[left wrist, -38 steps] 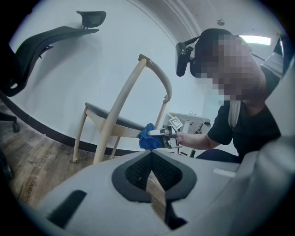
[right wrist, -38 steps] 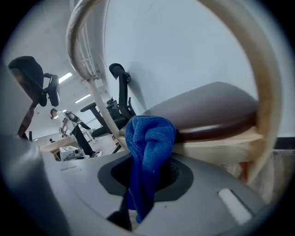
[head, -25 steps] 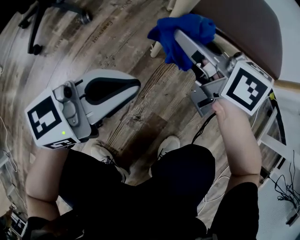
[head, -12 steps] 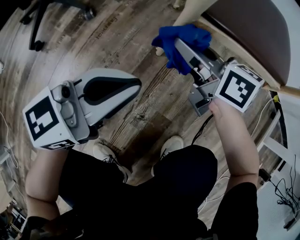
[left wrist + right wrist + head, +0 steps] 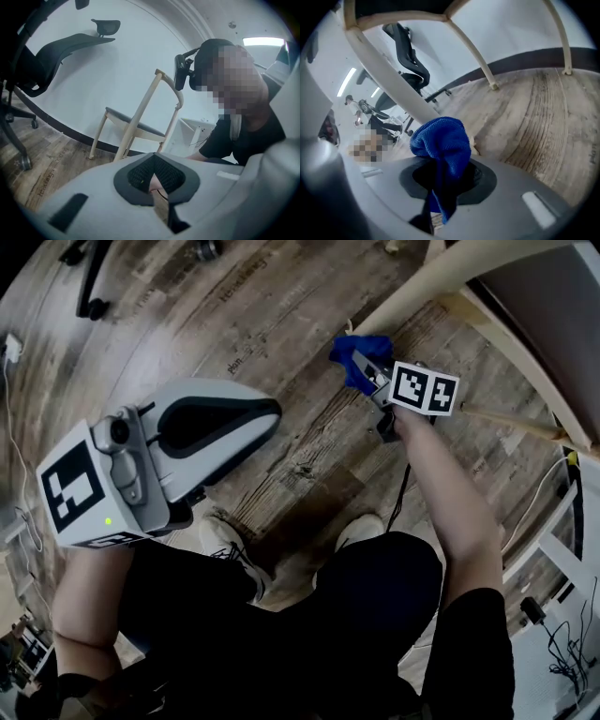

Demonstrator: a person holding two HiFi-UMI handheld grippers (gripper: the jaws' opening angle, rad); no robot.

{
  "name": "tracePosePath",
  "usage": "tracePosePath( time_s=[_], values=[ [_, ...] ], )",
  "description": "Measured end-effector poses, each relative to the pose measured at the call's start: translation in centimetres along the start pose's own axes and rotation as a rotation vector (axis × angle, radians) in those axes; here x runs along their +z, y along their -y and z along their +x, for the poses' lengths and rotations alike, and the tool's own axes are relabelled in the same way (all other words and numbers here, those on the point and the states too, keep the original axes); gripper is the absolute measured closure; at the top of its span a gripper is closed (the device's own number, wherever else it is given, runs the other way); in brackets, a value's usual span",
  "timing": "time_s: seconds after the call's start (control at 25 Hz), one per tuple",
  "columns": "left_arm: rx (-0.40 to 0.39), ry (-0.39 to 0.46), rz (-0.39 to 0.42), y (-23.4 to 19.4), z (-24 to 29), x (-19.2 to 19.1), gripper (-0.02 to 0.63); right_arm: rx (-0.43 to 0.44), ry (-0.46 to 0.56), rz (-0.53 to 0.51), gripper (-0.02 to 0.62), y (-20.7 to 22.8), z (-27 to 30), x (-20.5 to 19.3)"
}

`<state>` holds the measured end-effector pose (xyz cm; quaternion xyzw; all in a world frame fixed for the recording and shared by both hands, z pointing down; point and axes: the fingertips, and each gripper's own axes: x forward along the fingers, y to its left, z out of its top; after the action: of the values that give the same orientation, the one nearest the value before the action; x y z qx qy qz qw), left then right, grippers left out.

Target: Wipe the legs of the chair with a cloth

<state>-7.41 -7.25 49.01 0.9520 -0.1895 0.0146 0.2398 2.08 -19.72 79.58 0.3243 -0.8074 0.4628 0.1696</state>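
Observation:
My right gripper (image 5: 364, 364) reaches far out and is shut on a bunched blue cloth (image 5: 349, 351). The cloth sits against the lower end of a pale wooden chair leg (image 5: 422, 287), close to the floor. In the right gripper view the cloth (image 5: 443, 138) bulges from between the jaws of the gripper (image 5: 440, 187), with that leg (image 5: 389, 77) slanting down to it. The chair's brown seat (image 5: 553, 315) is at the upper right. My left gripper (image 5: 270, 414) hangs apart at the left, shut and holding nothing (image 5: 157, 183).
A black office chair base (image 5: 89, 282) stands on the wood floor at the upper left. Two more chair legs (image 5: 490, 77) rise behind the cloth. My shoes (image 5: 234, 549) are below the grippers. Cables (image 5: 562, 615) and a white frame (image 5: 562, 526) lie at the right.
My right gripper has moved away from me and down along the chair leg toward its foot, with the cloth in it. The left gripper has barely moved.

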Motion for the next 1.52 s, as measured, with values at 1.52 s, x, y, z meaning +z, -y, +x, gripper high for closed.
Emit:
tracePosePath(
  time_s=[1.52],
  values=[
    [0.308, 0.097, -0.092, 6.1, -3.4, 4.6, 0.607, 0.057, 0.301, -0.043, 0.511, -17.7, -20.8, 8.4]
  ],
)
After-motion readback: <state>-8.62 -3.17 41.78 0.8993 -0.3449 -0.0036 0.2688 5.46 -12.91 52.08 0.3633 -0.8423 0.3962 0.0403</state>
